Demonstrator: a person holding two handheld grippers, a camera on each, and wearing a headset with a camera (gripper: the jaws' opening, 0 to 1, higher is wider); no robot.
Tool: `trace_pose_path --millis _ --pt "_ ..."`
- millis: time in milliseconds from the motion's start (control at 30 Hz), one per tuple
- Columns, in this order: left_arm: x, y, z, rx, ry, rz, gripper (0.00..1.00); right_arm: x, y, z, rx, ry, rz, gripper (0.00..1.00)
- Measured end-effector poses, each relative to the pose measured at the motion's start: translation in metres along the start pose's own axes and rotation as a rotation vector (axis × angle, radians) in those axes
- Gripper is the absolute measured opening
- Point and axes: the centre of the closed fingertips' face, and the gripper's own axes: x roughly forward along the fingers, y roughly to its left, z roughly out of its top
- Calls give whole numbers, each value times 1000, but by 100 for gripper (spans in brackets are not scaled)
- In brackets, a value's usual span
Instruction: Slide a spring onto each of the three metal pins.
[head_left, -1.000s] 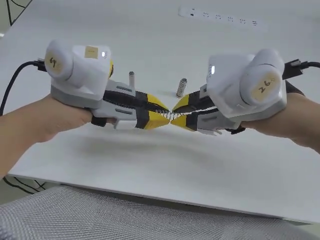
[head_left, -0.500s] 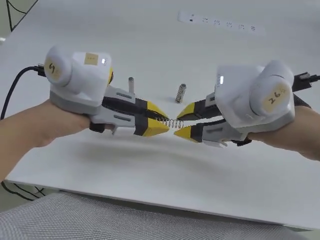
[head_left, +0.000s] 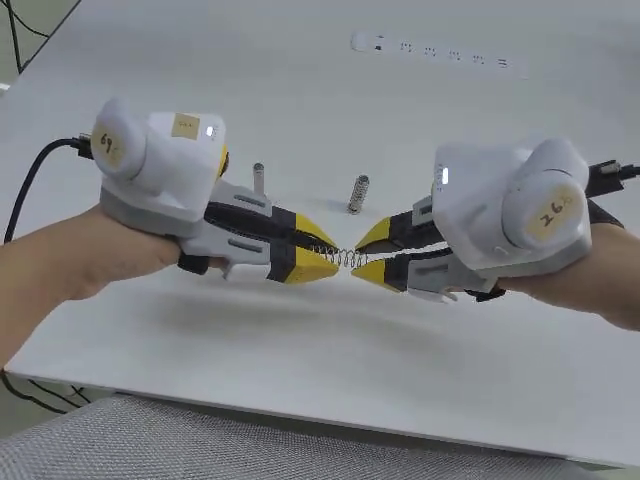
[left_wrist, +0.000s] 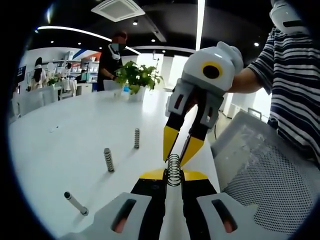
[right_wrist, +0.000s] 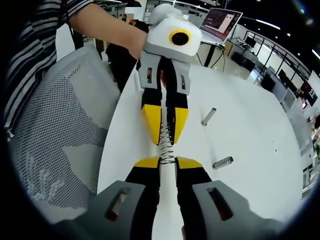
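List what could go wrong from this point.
1. The spring bridges the fingertips of the left gripper and the right gripper in mid-air, caught only near its ends. It could buckle or pop free and bounce off the table.
2. The bare pin stands just behind the left gripper. Swinging the spring towards it might knock it over.

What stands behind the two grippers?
A bare pin and a sprung pin. The left gripper view adds a second sprung pin, probably covered by the right gripper from the head.
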Motion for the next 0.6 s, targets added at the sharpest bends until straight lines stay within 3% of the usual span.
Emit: trace_pose_path --millis 600 --pt "-2 1 -10 -1 31 12 8 -8 0 17 -180 -17 -31 12"
